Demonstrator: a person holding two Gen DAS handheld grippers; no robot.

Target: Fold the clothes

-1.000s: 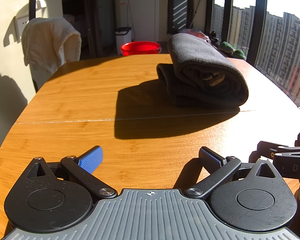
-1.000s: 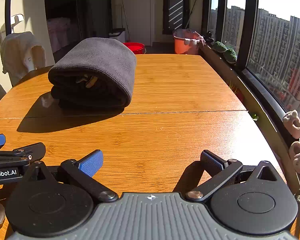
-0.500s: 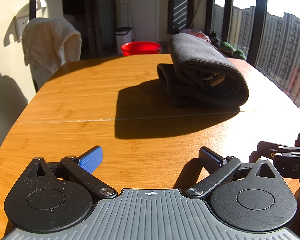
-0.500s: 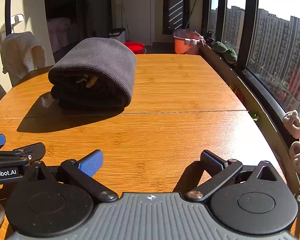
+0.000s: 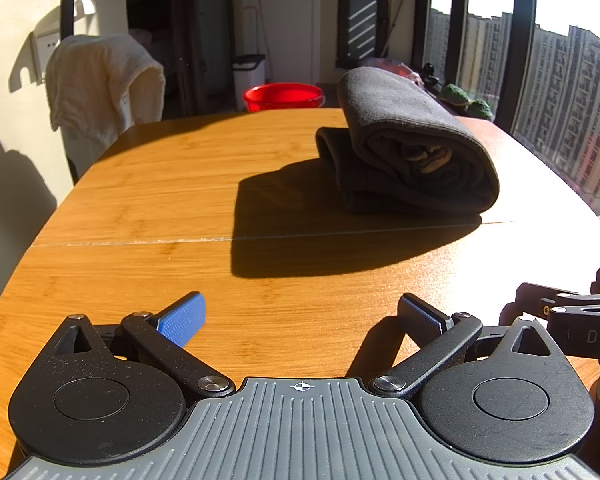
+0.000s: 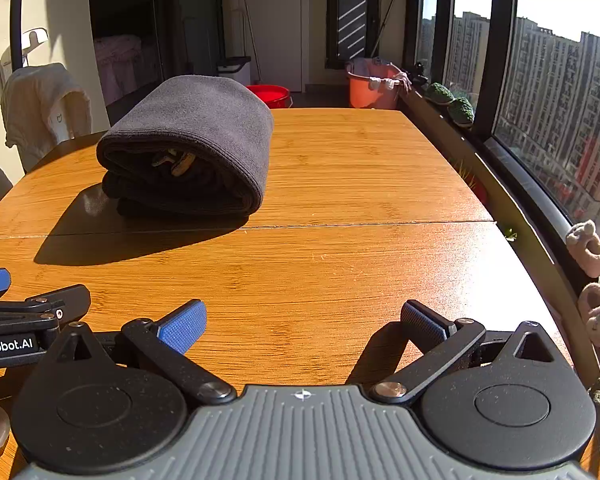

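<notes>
A dark grey garment [image 5: 408,144] lies folded into a thick bundle on the wooden table [image 5: 180,184], past the table's seam; the right wrist view has the same garment [image 6: 192,148] at far left. My left gripper [image 5: 300,314] is open over the near table, well short of the bundle, with nothing between its fingers. Beside it, my right gripper [image 6: 302,318] is also open and empty, near the front edge. Part of the right gripper [image 5: 572,316] shows at the right edge of the left wrist view, and part of the left gripper [image 6: 24,320] shows at the left edge of the right wrist view.
A chair draped with a cream cloth [image 5: 100,84] stands at the table's far left. A red basin [image 5: 284,96] and an orange tub [image 6: 374,84] sit on the floor beyond the table. Windows and a ledge with slippers [image 6: 592,272] run along the right.
</notes>
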